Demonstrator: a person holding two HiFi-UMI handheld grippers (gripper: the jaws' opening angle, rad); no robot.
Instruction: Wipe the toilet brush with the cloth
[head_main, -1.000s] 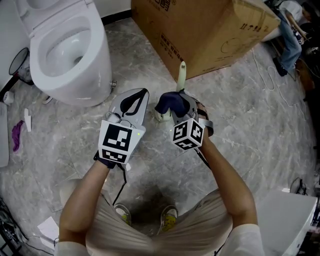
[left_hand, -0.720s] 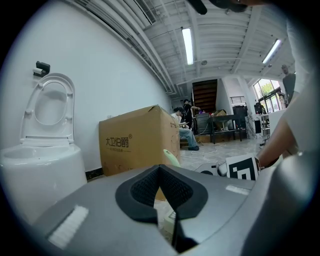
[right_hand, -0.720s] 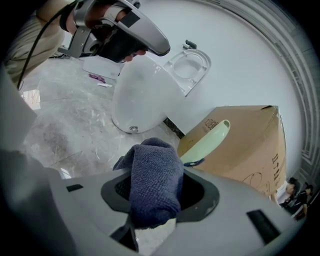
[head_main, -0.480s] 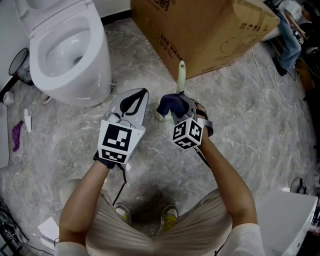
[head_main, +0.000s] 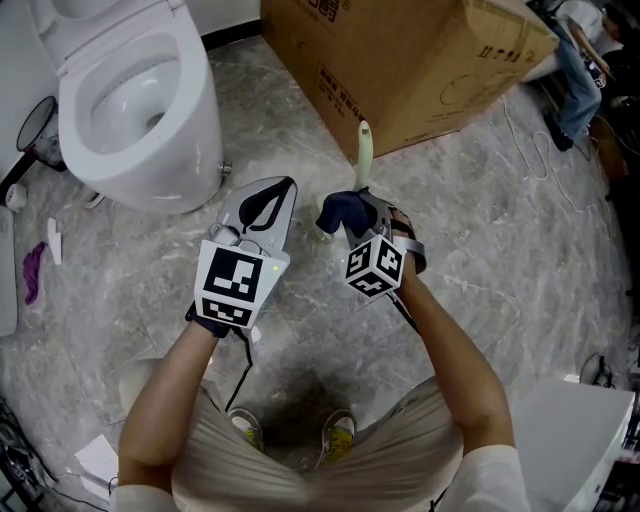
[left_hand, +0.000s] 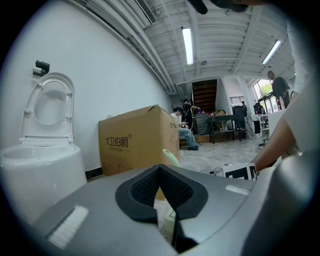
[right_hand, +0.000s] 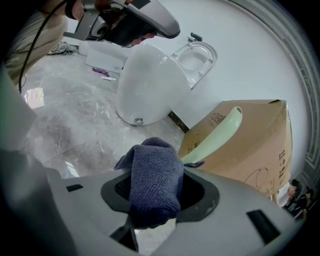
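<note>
The brush (head_main: 365, 150) shows only its pale handle; its lower end is hidden behind the cloth (head_main: 338, 208) and the right tongs (head_main: 352, 218). The top edge cuts off the toilet (head_main: 205, 110) and the box (head_main: 400, 60).

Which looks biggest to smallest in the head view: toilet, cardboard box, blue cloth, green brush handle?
1. Cardboard box, partly out of frame.
2. Toilet, also cropped.
3. Blue cloth and green brush handle: too close to rank; the cloth is nearer the camera.
</note>
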